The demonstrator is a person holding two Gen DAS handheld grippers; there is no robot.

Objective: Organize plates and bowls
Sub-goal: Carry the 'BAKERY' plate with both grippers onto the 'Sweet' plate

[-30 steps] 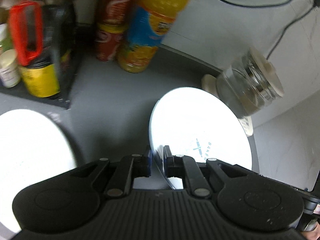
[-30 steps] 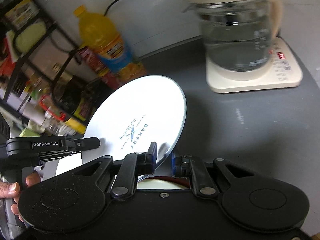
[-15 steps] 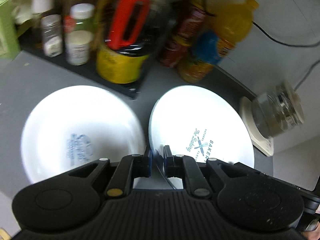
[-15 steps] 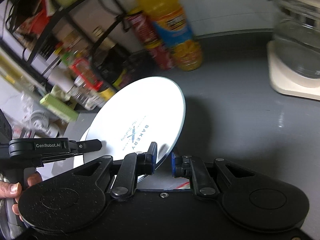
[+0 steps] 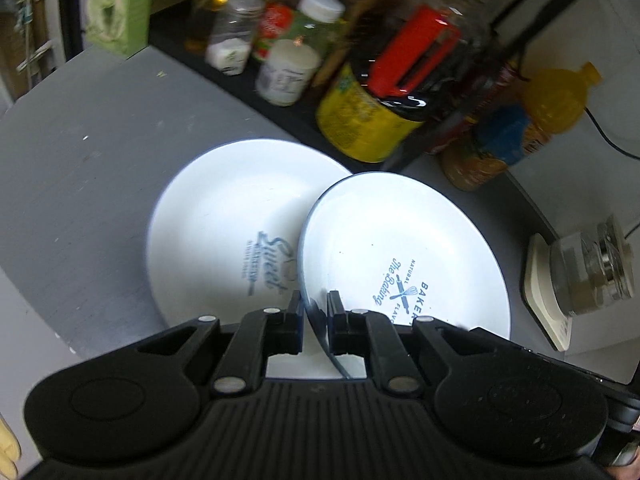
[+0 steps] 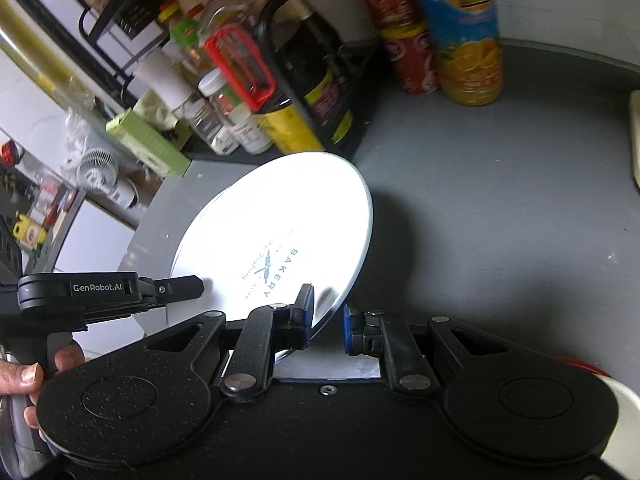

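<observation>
The left gripper [image 5: 314, 320] is clamped on the near rim of the round white "Bakery" plate with a blue edge [image 5: 400, 256], holding it tilted and raised. That plate's left edge overlaps a 2nd round white plate printed "Sweet" [image 5: 224, 220], which lies flat on the grey countertop [image 5: 80, 160], in front of the yellow-labelled dark oil jug with a red handle [image 5: 372, 120].

The right gripper [image 6: 326, 316] has its blue-padded jaws parted around the Bakery plate's [image 6: 280, 232] opposite rim; only the left pad looks close to the rim, so it appears not to be gripping.

The step in hand looks like stacking: carrying the Bakery plate over the Sweet plate. The next move calls for shifting it away from the jug until both rims line up, levelling it, lowering gently, then letting the left jaws part. A tilted drop could clink or chip an edge.
</observation>
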